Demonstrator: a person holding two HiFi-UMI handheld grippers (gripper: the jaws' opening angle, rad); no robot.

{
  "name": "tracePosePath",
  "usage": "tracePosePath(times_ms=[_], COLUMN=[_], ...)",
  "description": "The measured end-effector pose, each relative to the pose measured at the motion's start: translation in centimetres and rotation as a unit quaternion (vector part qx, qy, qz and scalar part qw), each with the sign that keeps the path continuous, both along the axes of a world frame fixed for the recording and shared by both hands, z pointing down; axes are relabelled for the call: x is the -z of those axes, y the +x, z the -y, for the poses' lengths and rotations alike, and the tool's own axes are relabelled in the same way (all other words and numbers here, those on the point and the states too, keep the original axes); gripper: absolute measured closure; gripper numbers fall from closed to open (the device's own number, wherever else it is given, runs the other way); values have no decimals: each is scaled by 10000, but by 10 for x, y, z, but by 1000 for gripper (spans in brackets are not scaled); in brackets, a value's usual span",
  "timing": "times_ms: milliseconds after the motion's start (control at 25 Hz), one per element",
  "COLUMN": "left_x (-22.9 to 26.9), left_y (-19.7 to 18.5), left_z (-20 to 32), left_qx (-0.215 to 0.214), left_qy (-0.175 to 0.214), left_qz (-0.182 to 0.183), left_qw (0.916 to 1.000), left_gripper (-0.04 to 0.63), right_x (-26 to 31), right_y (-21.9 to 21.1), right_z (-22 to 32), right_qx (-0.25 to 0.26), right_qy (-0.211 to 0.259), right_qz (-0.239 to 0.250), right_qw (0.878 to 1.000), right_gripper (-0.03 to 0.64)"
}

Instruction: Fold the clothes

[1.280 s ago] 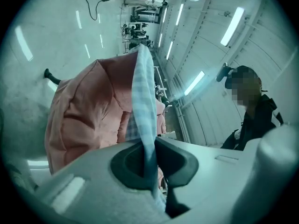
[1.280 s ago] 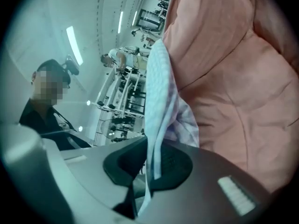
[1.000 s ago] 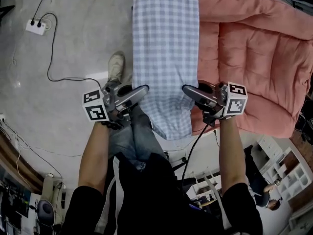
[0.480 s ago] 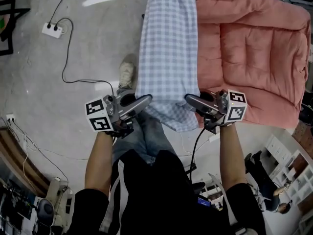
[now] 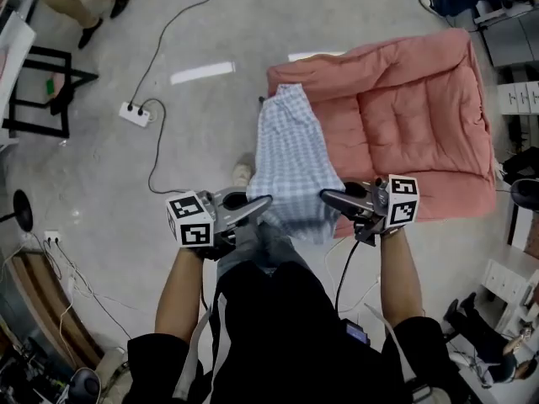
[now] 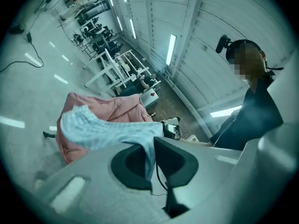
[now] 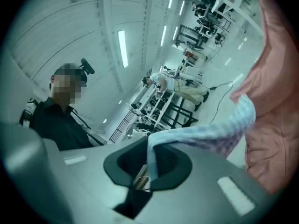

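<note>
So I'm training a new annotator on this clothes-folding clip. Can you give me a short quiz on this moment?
1. True or false: the left hand-held gripper and the right hand-held gripper are both open and empty.
2. In the head view, what lies just right of the checked garment? A. a pink quilted mat B. a green tarp C. a cardboard box
3. Fill in: the white power strip lies on the ____.

Key: 1 false, each is shut on the garment's edge. 2 A. 3 floor.
</note>
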State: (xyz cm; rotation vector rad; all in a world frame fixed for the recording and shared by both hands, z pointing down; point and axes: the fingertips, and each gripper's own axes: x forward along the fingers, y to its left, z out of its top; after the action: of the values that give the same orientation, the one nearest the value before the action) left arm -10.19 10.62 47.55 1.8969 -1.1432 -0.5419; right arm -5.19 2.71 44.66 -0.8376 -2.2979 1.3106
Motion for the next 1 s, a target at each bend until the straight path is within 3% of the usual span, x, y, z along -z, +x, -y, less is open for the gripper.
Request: tracePosePath(times_ms=[80, 240, 440, 560, 720, 880, 1000], left_x=[20, 54, 126, 167, 194, 212, 224], left_y=[-13, -33, -67, -79, -77, -74, -45], left_z=[-2, -2, 10, 24, 39, 59, 103], left_qx=[59, -76, -103, -339, -692, -1019, -1384], left_qy=[-215, -636, -423, -256, -195, -80, 52], left_qz=[124, 791, 1260, 1713, 2139, 2309, 2338], left_qw=[9997, 9948, 9911, 9843, 9742, 9676, 9624], left_gripper=[575, 575, 575, 575, 575, 575, 575], right_x=[23, 60, 115, 141, 162, 185, 201], right_y=[-8, -21, -35, -41, -36, -26, 6], right_z=[-4, -8, -8, -2, 9, 19, 52], right_qx=[-54, -164, -504, -708, -1185, -1580, -1945], right_qy=[71, 190, 153, 290, 491, 687, 928], right_qz=[115, 320, 889, 1127, 1227, 1370, 1433], right_qw=[9999, 9992, 9946, 9907, 9841, 9755, 9659], right_gripper=[592, 592, 592, 592, 592, 592, 592])
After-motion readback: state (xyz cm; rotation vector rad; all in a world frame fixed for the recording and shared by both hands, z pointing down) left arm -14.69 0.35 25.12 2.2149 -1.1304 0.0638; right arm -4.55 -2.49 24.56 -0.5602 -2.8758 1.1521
